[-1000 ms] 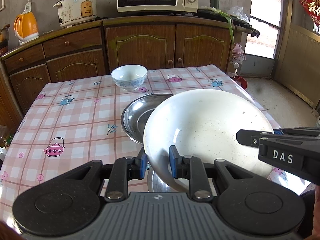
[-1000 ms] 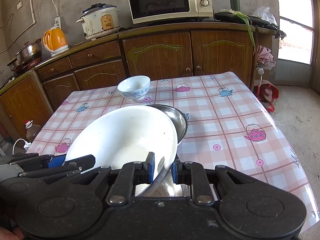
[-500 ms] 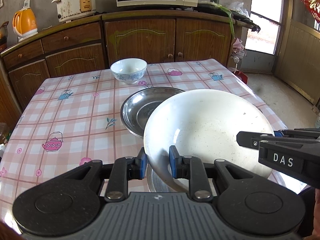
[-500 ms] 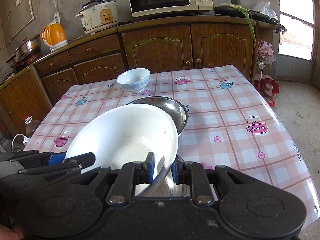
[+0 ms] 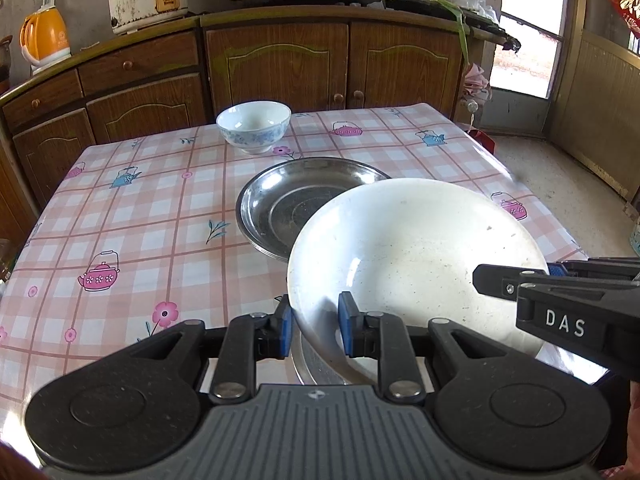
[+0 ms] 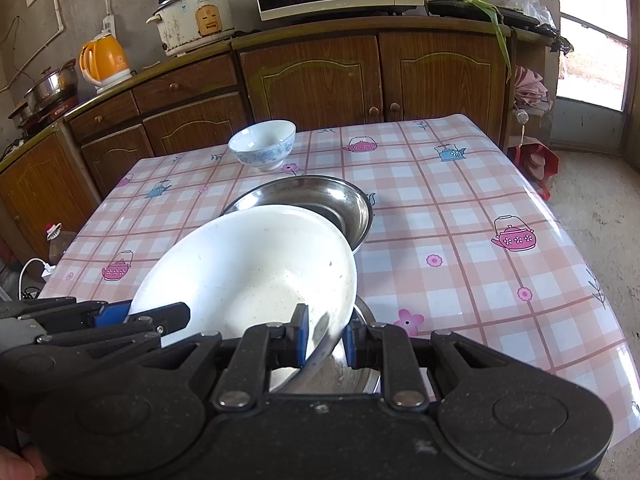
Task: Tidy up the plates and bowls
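Across the middle of both views lies your square table under its pink-checked teapot-print oilcloth [image 5: 120, 216], with the brown wooden cabinets [image 6: 312, 80] filling the band above it. In the lower centre of each frame you hold the large white shallow plate [image 5: 412, 248], lifted and tilted above the table. Your left gripper [image 5: 312, 326] pinches its near rim between the blue pads [image 5: 285, 326]; your right gripper [image 6: 325, 338] is pressed onto the opposite rim, one finger inside the plate and one outside. Just behind the plate, towards the frame centre, sits the round stainless-steel basin [image 5: 296, 204], partly covered by the plate's far edge; you cannot tell whether they touch. Below the plate, between the fingers at the bottom of the frame, another shiny metal dish [image 6: 360, 372] peeks out. The small white bowl with blue flower pattern [image 6: 262, 148] stands upright near the table's far edge, upper centre, well apart from the basin.
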A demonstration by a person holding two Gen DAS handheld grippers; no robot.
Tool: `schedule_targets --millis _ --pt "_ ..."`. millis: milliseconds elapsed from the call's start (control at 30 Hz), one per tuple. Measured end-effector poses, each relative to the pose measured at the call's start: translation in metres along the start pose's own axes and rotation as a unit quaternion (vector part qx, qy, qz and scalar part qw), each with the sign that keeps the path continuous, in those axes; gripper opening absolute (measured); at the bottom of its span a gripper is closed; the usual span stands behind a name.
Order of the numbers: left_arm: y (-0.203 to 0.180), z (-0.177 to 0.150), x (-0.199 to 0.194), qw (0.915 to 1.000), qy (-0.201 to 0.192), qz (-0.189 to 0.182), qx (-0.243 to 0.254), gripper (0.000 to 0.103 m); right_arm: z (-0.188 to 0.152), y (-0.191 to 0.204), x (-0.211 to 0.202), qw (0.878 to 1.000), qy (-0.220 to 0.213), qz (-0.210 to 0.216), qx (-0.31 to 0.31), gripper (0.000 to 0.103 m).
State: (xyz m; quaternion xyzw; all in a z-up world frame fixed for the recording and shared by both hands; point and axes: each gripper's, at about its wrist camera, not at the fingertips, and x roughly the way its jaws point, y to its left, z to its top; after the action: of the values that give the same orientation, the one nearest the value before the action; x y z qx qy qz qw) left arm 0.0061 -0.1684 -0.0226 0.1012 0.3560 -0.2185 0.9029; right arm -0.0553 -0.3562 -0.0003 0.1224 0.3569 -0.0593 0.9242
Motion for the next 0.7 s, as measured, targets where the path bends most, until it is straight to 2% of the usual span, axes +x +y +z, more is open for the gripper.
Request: schedule_targets --millis 700 --pt "-0.005 -0.004 0.009 0.9998 0.020 0.002 0.004 0.023 -0.009 -0.003 0.011 1.000 0.021 -0.002 0.003 0.024"
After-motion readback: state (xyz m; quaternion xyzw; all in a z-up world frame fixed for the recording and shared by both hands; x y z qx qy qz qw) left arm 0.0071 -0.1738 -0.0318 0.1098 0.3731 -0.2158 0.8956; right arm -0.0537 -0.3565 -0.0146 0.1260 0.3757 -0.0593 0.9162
